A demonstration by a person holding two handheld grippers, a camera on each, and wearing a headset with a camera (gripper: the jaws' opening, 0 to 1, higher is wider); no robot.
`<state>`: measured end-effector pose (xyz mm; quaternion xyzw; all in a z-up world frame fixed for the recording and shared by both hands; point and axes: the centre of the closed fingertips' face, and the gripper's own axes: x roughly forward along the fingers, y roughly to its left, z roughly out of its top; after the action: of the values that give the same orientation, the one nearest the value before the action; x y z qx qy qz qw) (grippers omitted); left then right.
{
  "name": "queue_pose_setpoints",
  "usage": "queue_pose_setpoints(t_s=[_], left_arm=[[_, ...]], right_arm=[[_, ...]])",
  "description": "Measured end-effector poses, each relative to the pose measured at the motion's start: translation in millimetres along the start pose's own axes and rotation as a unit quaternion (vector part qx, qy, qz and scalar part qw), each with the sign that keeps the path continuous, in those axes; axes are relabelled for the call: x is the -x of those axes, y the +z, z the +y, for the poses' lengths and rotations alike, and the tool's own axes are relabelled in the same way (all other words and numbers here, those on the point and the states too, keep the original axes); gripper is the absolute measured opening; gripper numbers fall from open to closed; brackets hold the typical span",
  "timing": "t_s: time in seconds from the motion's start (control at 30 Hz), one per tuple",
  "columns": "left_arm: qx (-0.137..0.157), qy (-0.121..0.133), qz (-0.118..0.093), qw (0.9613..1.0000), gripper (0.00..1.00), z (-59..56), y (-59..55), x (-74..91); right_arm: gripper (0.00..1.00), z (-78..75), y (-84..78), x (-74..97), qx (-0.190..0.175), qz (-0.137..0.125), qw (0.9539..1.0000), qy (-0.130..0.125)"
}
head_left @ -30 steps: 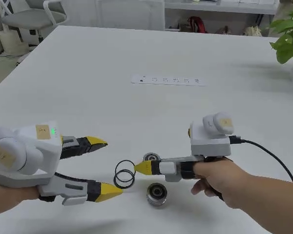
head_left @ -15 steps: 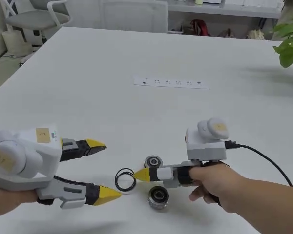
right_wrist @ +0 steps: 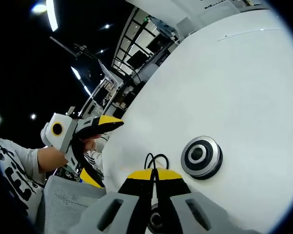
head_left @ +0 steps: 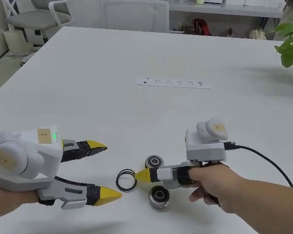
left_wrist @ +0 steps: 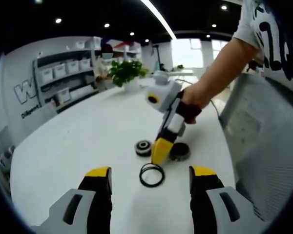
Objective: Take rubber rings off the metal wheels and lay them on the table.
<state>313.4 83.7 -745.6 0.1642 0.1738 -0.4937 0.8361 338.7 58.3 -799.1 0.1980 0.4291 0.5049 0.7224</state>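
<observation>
Two black rubber rings lie overlapped on the white table. They also lie just ahead of my left gripper as rings. My right gripper is shut, its yellow tips pinching the near edge of the rings. One metal wheel sits just beyond its jaws and a second wheel lies on the near side. My left gripper hovers open to the left of the rings, holding nothing.
A white power strip lies across the middle of the table. A cable trails from the right gripper to the right. A potted plant stands at the far right, and a chair beyond the far left corner.
The right gripper has slid slightly toward me with the rings, uncovering the far wheel. The left gripper has stayed open in place.
</observation>
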Motion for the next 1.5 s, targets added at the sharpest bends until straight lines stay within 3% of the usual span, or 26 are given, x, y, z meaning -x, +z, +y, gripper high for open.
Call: queue_pose_setpoints(t_s=[0.63, 0.83, 1.13, 1.5], left_arm=[[0.004, -0.003, 0.002, 1.0000, 0.65, -2.3, 0.7, -1.3], [0.003, -0.003, 0.004, 1.0000, 0.64, -2.9, -0.6, -1.5], [0.005, -0.004, 0.001, 1.0000, 0.64, -3.0, 1.5, -1.5], [0.004, -0.005, -0.002, 1.0000, 0.64, 4.6, 3.9, -3.7]], right_arm=[[0.00, -7.3, 2.7, -0.2, 0.016, -0.001, 0.9997, -0.015], [0.05, -7.6, 3.8, 0.7, 0.023, -0.004, 0.9996, -0.017], [0.10, 3.0, 6.1, 2.9, 0.037, -0.009, 0.9993, -0.008], [0.13, 18.8, 17.0, 13.5, 0.082, -0.010, 0.9965, 0.005]])
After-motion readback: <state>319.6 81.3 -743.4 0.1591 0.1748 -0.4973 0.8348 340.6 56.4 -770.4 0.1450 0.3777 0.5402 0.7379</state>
